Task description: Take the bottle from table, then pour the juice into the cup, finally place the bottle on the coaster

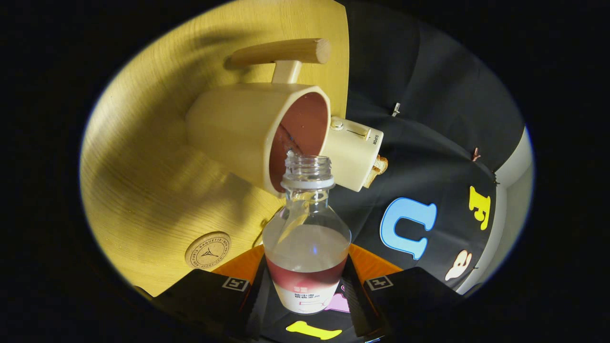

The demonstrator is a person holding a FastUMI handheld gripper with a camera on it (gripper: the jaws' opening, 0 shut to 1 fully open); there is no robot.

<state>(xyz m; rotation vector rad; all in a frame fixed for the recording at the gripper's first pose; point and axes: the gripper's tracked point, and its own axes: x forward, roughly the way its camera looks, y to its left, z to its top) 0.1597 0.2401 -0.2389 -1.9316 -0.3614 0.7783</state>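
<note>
You had the gripper (305, 305) clamped on the bottle (306, 238) low in the frame's centre, its open mouth at the cup (257, 131) rim just above, so tilting slowly and steadily was likely your best way to avoid spilling.

A light wooden table (143, 157) with visible grain fills the upper left, brightly lit and crossed by soft shadows, while black cloth wall (429, 105) covers the right.

Fisheye cam on claw (307, 286), looking fwd along 2 fingers, rolled sideways, v. close to bottle (306, 238), cup (259, 133)
</note>
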